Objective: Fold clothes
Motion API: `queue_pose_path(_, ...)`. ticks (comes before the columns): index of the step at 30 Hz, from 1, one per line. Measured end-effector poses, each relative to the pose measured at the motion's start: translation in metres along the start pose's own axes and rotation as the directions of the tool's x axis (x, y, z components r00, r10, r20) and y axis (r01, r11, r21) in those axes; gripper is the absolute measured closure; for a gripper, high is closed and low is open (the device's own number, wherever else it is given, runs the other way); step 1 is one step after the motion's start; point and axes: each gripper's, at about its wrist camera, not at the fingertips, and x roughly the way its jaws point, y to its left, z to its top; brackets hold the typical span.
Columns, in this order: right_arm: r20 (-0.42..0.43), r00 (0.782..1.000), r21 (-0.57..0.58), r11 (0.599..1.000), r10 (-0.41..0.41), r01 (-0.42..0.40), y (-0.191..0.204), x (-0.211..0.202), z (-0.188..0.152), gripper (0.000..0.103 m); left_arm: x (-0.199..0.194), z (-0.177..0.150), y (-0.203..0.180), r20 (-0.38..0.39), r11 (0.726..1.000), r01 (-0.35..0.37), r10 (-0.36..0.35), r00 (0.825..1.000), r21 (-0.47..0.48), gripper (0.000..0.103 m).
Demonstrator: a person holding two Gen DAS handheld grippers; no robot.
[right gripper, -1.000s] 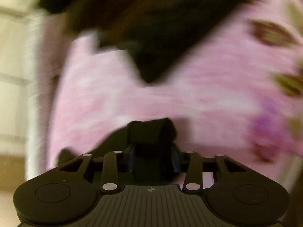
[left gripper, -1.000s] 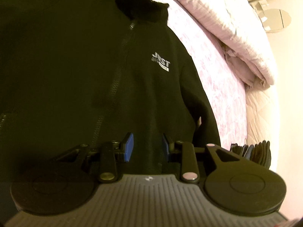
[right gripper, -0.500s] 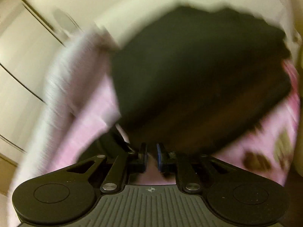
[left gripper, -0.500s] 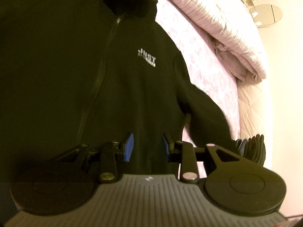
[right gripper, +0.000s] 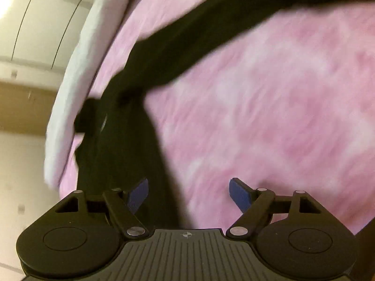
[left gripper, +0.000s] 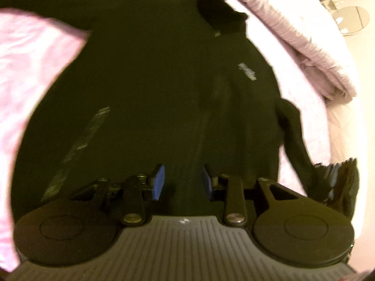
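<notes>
A black zip jacket (left gripper: 152, 89) with a small white chest logo (left gripper: 246, 70) lies spread on a pink bedsheet (left gripper: 28, 65). My left gripper (left gripper: 182, 182) hovers over its lower hem with jaws apart and nothing between them. In the right wrist view a black sleeve (right gripper: 192, 46) stretches across the pink sheet (right gripper: 269, 117) and bends down toward my right gripper (right gripper: 189, 194), which is wide open and empty, its left pad over the sleeve end.
A folded white and pink duvet (left gripper: 304, 37) lies along the far side of the bed. A dark ribbed item (left gripper: 339, 178) sits by the jacket's right sleeve. White bedding edge (right gripper: 77, 89) and a wall lie left in the right wrist view.
My right gripper was shut on the sleeve and is now wide open, with the sleeve lying on the sheet. The left gripper's view has shifted, so pink sheet now shows at the jacket's left.
</notes>
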Motion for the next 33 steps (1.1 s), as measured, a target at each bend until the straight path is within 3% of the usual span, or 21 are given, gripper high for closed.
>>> queue_pose_path(3,-0.046,0.999,-0.029,0.999,-0.019,0.018,0.013,0.014,-0.036,0.024,-0.024,-0.018,0.035,0.014,1.0,0.007,-0.007,1.0,-0.008,0.073)
queue_pose_path(9,-0.033,0.996,-0.066,0.995,-0.077,0.075,0.015,0.012,-0.095,0.024,-0.073,-0.053,0.112,0.085,1.0,-0.007,0.005,0.996,0.019,0.067)
queue_pose_path(14,-0.018,0.993,-0.103,0.988,-0.118,0.116,0.015,0.024,-0.129,0.024,-0.084,-0.086,0.157,0.063,0.999,-0.013,0.011,0.998,0.035,0.065)
queue_pose_path(18,0.026,0.992,-0.114,0.986,-0.124,0.126,0.018,0.029,-0.14,0.024,-0.065,-0.107,0.18,0.025,0.995,0.091,-0.09,0.996,-0.03,0.062)
queue_pose_path(21,0.062,0.993,-0.084,0.991,-0.099,0.104,0.012,0.03,-0.142,0.024,-0.055,-0.116,0.199,0.1,0.975,0.199,-0.188,0.977,-0.104,0.059)
queue_pose_path(23,0.076,0.993,-0.075,0.993,-0.088,0.094,0.009,0.029,-0.144,0.024,-0.048,-0.121,0.21,0.152,0.931,0.3,-0.272,0.95,-0.209,0.058)
queue_pose_path(24,0.083,0.993,-0.073,0.993,-0.083,0.089,0.008,0.028,-0.145,0.024,-0.044,-0.122,0.21,0.161,0.904,0.348,-0.315,0.935,-0.25,0.07)
queue_pose_path(25,0.081,0.994,-0.077,0.994,-0.074,0.081,0.009,0.028,-0.146,0.03,-0.041,-0.123,0.204,0.157,0.894,0.375,-0.345,0.925,-0.245,0.086)
queue_pose_path(27,0.047,0.999,-0.069,0.997,-0.021,0.025,0.011,0.027,-0.147,0.092,-0.043,-0.119,0.184,0.13,0.907,0.391,-0.374,0.918,-0.155,0.092)
queue_pose_path(29,0.033,0.998,-0.08,0.995,0.057,-0.055,0.024,0.021,-0.148,0.092,-0.061,-0.11,0.161,0.127,0.922,0.384,-0.375,0.918,-0.054,0.095)
queue_pose_path(33,0.036,0.98,-0.183,0.965,0.197,-0.187,0.078,-0.02,-0.142,0.092,-0.146,-0.084,0.124,0.225,0.918,0.372,-0.394,0.891,0.137,0.098)
